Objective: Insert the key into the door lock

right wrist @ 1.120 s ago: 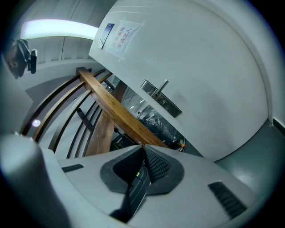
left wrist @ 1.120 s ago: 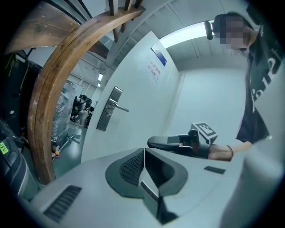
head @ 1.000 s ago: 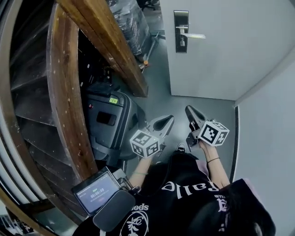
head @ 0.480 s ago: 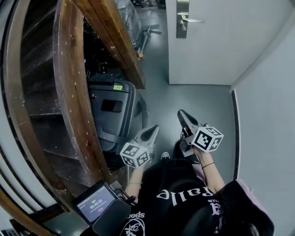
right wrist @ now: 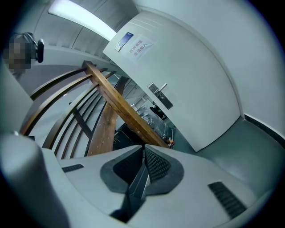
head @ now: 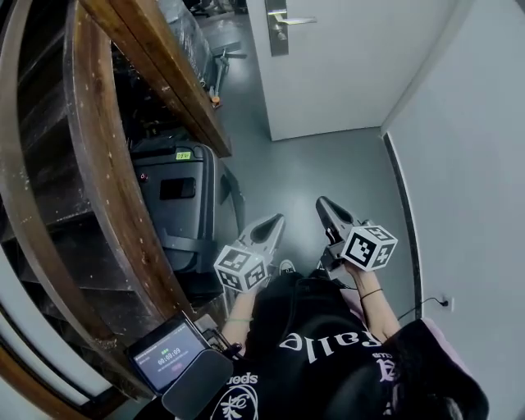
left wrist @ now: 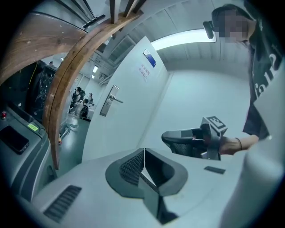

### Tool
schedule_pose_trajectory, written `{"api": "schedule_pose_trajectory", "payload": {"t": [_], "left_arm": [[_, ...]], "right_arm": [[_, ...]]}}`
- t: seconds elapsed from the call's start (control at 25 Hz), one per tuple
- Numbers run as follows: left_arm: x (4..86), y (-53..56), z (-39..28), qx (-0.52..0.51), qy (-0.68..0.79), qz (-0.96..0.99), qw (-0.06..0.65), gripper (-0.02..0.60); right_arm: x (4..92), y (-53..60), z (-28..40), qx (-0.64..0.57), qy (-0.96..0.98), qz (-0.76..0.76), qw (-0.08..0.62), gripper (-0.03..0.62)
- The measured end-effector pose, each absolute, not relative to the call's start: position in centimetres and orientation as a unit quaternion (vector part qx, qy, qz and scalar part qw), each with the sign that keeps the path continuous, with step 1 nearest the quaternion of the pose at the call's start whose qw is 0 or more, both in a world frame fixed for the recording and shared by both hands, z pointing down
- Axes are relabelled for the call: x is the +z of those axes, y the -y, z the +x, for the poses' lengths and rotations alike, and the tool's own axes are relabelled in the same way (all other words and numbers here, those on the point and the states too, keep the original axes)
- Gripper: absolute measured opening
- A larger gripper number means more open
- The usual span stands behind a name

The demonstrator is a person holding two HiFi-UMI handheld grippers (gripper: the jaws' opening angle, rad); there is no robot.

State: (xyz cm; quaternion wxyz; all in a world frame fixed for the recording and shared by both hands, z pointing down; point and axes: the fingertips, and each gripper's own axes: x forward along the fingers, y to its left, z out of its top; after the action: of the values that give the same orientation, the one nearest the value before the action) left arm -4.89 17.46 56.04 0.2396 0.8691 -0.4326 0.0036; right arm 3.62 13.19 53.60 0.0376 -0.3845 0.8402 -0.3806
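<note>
Head view looks steeply down on a person in a black shirt with white lettering, standing on a grey floor (head: pixel 328 164) in a narrow passage between a white wall (head: pixel 467 164) and a wooden stair stringer (head: pixel 156 66). The left gripper (head: pixel 275 223) and right gripper (head: pixel 324 203) are held side by side in front of the body, both pointing toward the white door (head: pixel 344 66) ahead. The door lock (head: pixel 277 25), a metal plate with a lever handle, sits at the top edge of this view, well apart from both grippers. Left gripper view shows the left gripper (left wrist: pixel 143 153) with its jaws pressed fully together and nothing between them; beyond it the right gripper (left wrist: pixel 165 137) hangs in the air, and the door lock (left wrist: pixel 108 101) shows further off on the door (left wrist: pixel 129 111), below a paper notice (left wrist: pixel 143 71). Right gripper view shows the right gripper (right wrist: pixel 143 149) likewise closed tight on nothing, aimed toward the stringer (right wrist: pixel 120 107), with the door lock (right wrist: pixel 160 99) up and to its right on the door (right wrist: pixel 200 89). A dark machine housing (head: pixel 176 201) stands under the stairs to the left, and a lit tablet screen (head: pixel 168 354) sits near the person's left hip.
</note>
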Motion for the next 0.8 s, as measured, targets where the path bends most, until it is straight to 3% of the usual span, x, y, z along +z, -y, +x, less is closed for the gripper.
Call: {"api": "schedule_pose_trajectory", "payload": {"t": [0.8], "left_arm": [[52.5, -17.9, 1.5, 0.012, 0.468, 0.861, 0.201, 0.011]], "right_arm": [[50.8, -14.3, 10.4, -0.349, -0.866, -0.357, 0.032, 0.026]]}}
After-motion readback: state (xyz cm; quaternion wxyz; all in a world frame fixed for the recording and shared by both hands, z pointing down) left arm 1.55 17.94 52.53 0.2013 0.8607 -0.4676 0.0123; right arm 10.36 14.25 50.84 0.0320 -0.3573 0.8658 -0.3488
